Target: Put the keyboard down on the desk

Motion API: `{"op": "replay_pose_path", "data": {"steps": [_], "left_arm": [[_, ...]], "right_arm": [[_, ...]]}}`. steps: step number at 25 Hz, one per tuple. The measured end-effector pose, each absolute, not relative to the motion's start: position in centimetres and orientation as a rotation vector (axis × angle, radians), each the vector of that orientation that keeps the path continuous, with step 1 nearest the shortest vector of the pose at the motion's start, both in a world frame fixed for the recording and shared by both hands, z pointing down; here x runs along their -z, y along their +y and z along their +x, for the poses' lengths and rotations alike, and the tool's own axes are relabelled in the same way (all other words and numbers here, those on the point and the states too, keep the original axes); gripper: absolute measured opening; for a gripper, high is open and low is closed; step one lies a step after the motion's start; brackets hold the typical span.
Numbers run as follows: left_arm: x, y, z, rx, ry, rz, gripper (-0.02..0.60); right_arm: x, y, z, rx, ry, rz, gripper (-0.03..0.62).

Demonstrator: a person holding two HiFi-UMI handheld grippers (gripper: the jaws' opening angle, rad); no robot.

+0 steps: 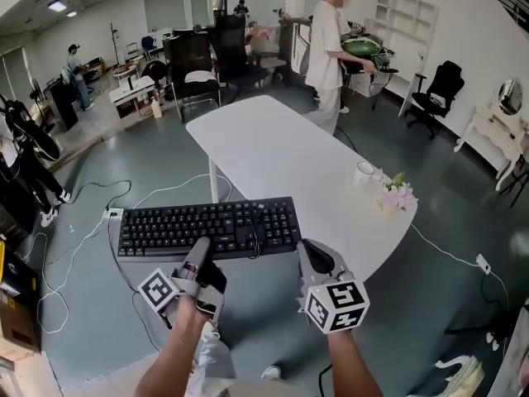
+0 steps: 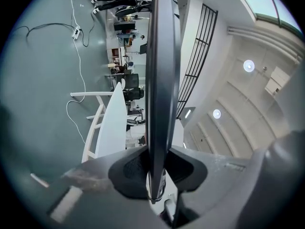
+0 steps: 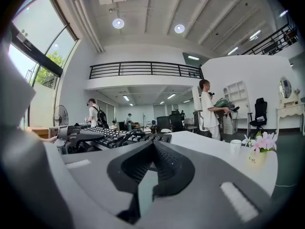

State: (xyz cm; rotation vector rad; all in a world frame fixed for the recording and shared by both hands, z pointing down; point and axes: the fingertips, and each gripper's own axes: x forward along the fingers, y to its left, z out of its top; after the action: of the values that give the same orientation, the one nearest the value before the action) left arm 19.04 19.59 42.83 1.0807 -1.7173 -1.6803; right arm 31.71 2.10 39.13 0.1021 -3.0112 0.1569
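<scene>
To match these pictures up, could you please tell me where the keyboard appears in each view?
Head view: keyboard at lower centre.
Left gripper view: edge-on, a dark vertical band at centre, between the jaws.
Right gripper view: left of centre, beyond the jaws.
Shared landmark: the white desk.

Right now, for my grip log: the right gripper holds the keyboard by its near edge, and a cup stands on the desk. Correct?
Not quite: the left gripper holds the keyboard by its near edge, as the left gripper view shows. The cup does stand on the desk.
</scene>
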Motion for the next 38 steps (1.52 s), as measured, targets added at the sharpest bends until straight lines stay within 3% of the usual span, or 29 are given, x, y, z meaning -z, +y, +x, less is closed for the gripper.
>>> {"op": "replay_pose_path", "data": {"steps": [17, 38], "left_arm": [[-44.5, 20.5, -3.2, 1.57, -1.557, 1.167, 0.087], [-44.9, 22.8, -14.6, 1.556, -1.527, 1.177, 0.087]], "right_arm": [[-38.9, 5.8, 11.0, -0.152, -2.944, 0.331, 0.0], [-38.3, 8.4, -0.3, -0.122, -2.949, 0.356, 0.0]]}}
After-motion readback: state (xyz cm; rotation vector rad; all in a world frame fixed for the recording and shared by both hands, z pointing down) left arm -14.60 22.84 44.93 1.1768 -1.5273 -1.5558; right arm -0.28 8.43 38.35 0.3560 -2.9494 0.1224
